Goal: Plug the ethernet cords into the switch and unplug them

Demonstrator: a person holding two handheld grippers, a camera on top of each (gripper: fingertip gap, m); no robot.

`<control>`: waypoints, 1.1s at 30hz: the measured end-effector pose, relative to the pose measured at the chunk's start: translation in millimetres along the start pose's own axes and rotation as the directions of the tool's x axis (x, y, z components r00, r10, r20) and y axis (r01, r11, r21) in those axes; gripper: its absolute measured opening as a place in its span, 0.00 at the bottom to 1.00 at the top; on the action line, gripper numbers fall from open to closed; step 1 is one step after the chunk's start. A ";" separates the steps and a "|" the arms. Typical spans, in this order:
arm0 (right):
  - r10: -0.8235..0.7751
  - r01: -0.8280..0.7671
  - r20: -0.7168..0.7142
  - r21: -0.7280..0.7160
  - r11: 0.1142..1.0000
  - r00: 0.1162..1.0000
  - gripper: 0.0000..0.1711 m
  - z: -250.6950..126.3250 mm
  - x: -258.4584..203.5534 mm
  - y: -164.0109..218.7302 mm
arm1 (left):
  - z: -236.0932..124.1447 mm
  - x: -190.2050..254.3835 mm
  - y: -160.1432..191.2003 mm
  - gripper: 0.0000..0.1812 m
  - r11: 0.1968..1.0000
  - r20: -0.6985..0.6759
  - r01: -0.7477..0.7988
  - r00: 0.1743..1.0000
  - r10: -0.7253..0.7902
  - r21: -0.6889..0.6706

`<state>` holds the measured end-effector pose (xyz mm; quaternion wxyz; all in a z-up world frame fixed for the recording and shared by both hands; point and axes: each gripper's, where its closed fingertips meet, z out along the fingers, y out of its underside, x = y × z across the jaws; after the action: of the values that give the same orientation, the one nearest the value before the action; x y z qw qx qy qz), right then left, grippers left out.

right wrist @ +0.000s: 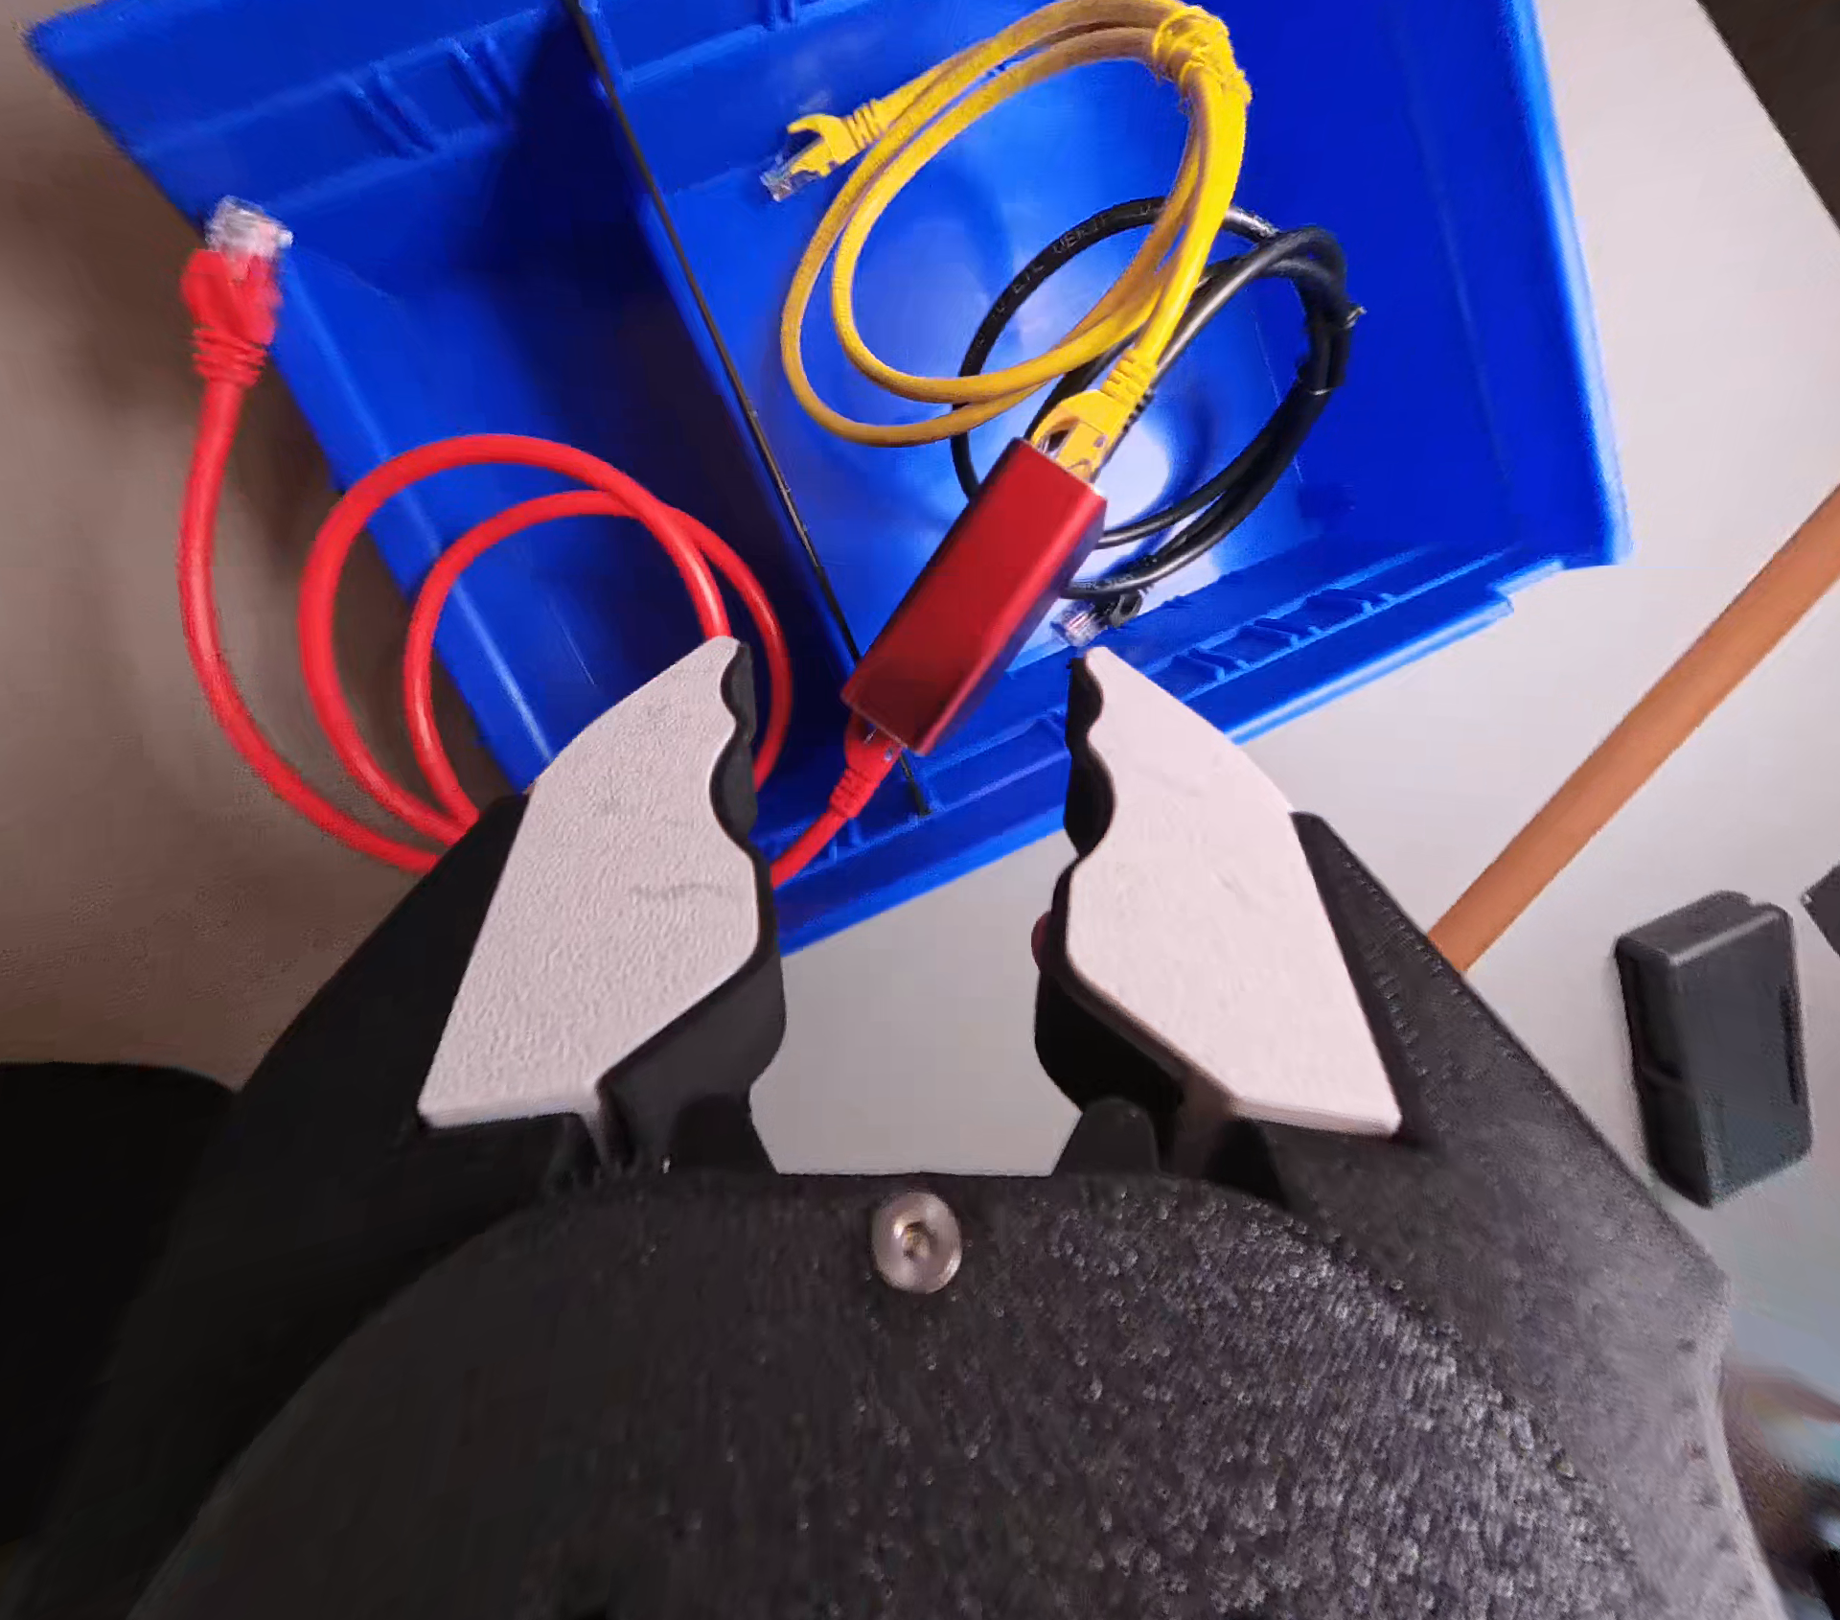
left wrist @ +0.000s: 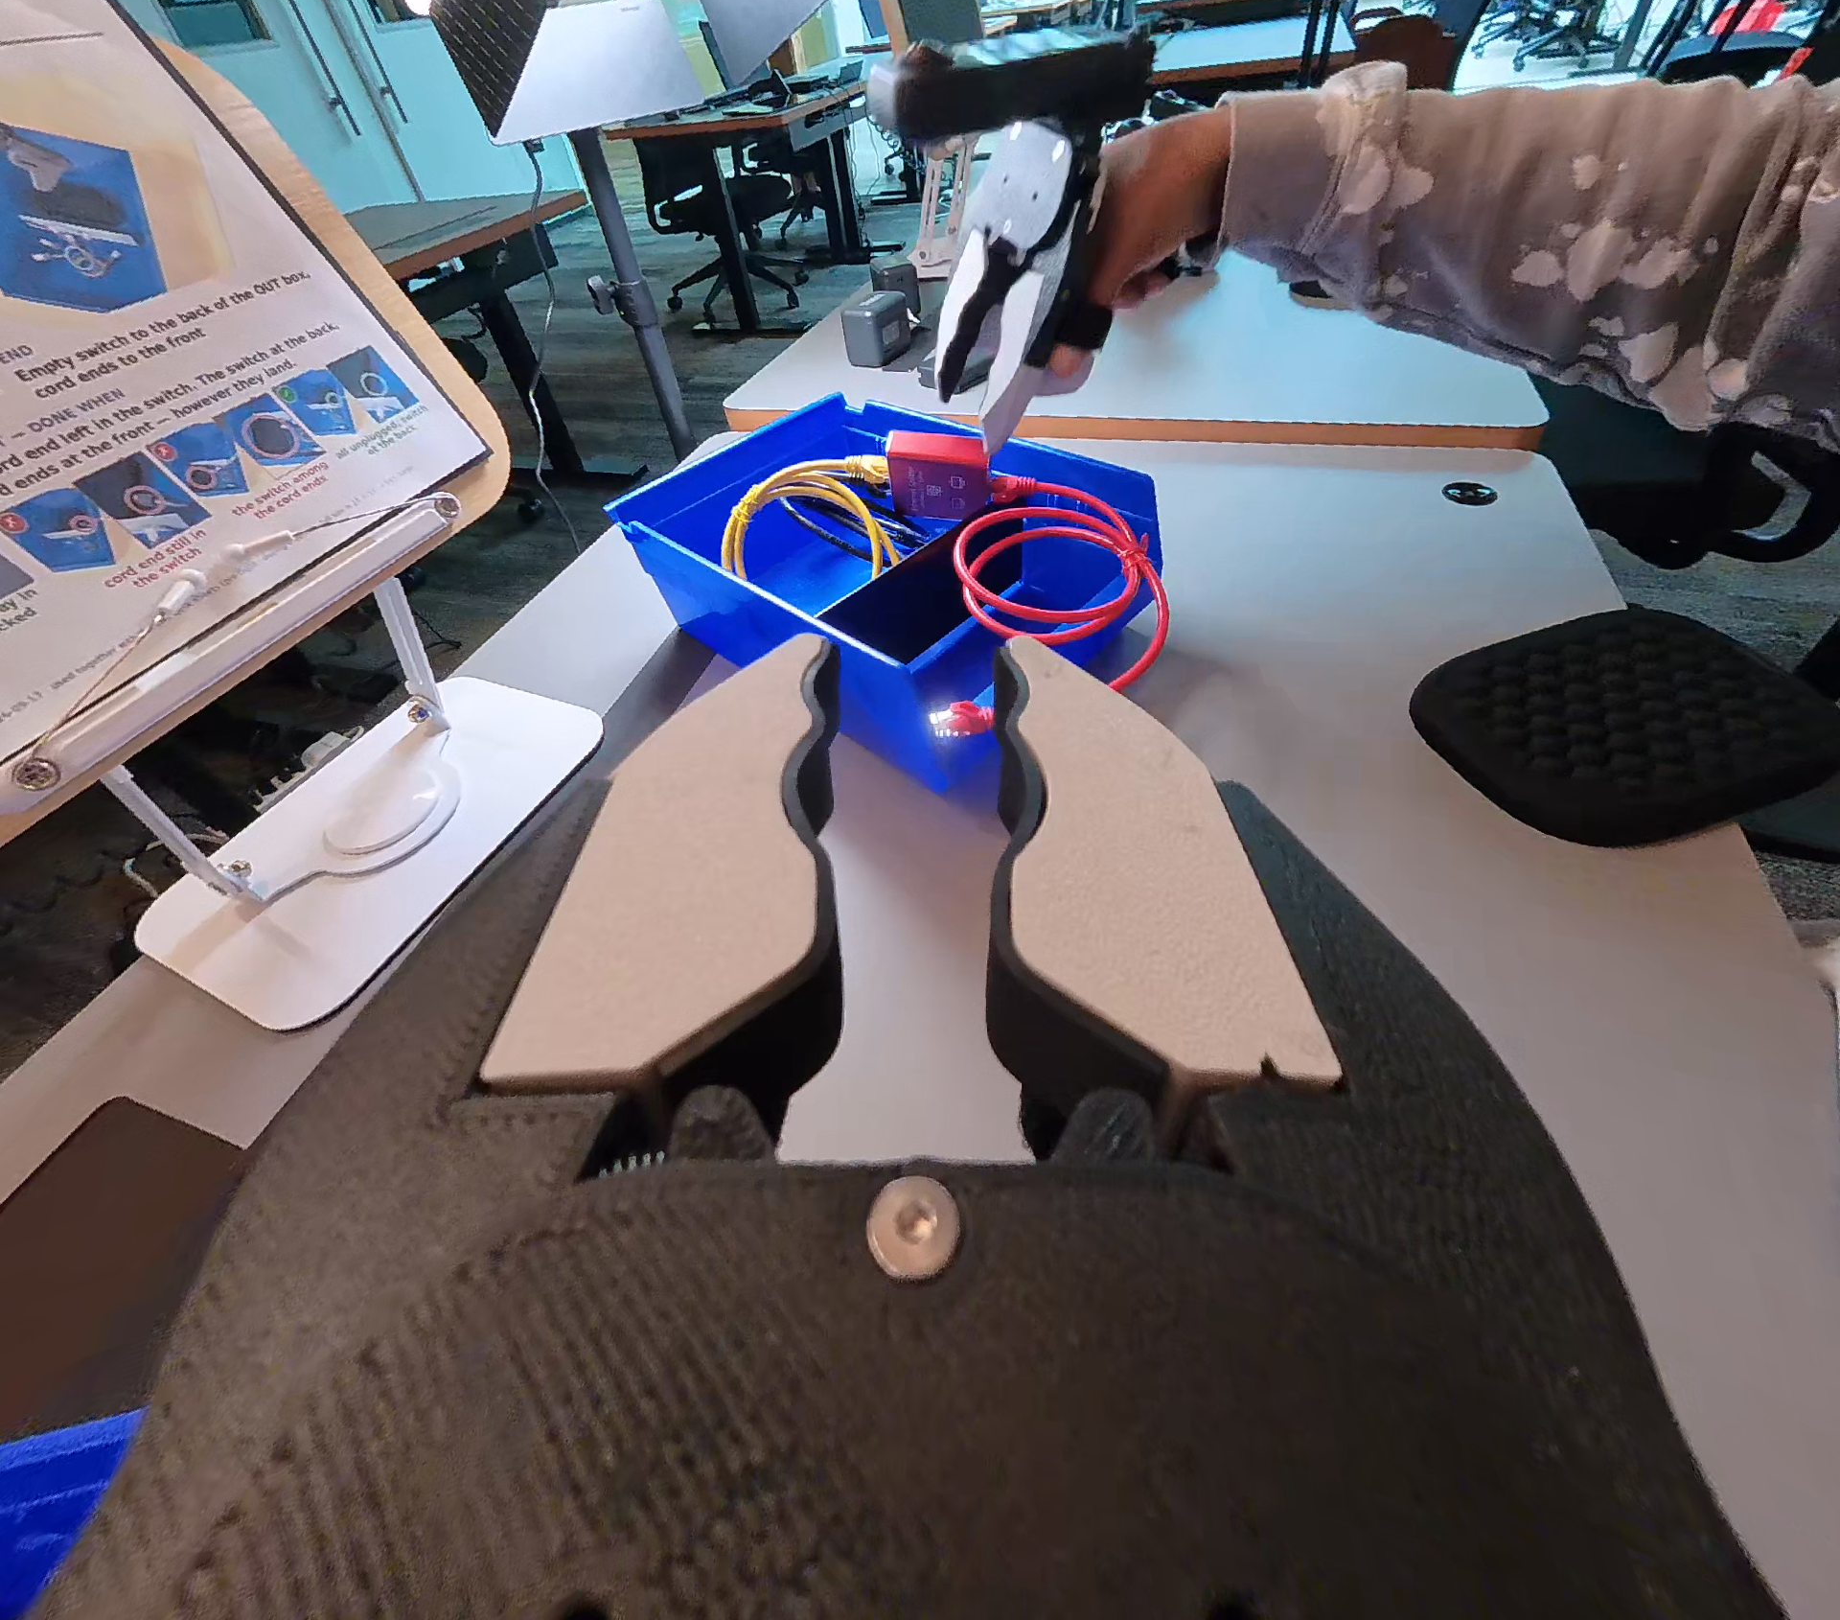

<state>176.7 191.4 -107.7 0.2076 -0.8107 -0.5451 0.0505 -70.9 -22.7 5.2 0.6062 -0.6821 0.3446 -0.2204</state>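
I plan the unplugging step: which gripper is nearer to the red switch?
Right. The right gripper hangs open just above the red switch at the blue bin's back. The left gripper waits open before the bin's front wall.

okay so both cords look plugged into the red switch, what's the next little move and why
Probably lower the open right gripper and close its fingers on the red switch. It hovers just above it, and the yellow cord and red cord are both plugged in, so unplugging needs the switch steadied.

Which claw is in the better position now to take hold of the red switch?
The right claw: it hangs open directly over the red switch in the blue bin. The left claw is open too, but sits short of the bin's near wall.
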 end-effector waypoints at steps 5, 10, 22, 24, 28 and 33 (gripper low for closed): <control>0.011 -0.028 -0.092 -0.181 0.983 0.996 0.23 42.9 17.8 6.0 | -1.0 4.0 -0.1 0.16 1.000 0.000 -0.021 1.000 0.021 -0.015; 0.060 -0.058 0.013 -0.133 0.989 0.998 0.18 15.9 31.2 -27.2 | -7.7 -0.4 -1.3 0.16 0.999 0.014 -0.030 0.999 0.030 -0.011; -0.067 0.073 -0.125 0.049 0.996 0.990 0.15 -2.6 97.9 -115.9 | 5.3 -6.6 21.9 0.15 0.997 -0.007 0.016 1.000 -0.016 -0.072; -0.091 0.098 -0.135 0.046 0.994 0.987 0.16 12.9 98.6 -120.3 | 7.1 -7.7 26.7 0.15 0.996 -0.008 0.023 1.000 -0.024 -0.087; -0.099 0.098 -0.150 -0.018 0.995 0.984 0.15 49.0 110.0 -98.5 | 7.6 -8.7 32.3 0.15 0.994 -0.009 0.018 1.000 -0.020 -0.112; -0.211 0.194 -0.172 -0.112 0.975 0.962 0.16 74.2 116.8 -53.9 | 10.2 -9.1 35.6 0.15 0.992 -0.023 0.032 0.999 -0.035 -0.119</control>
<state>154.1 335.2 -137.1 0.2224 -0.7608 -0.6056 -0.0712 -76.8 -10.1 -30.3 0.5563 -0.7197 0.3533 -0.2184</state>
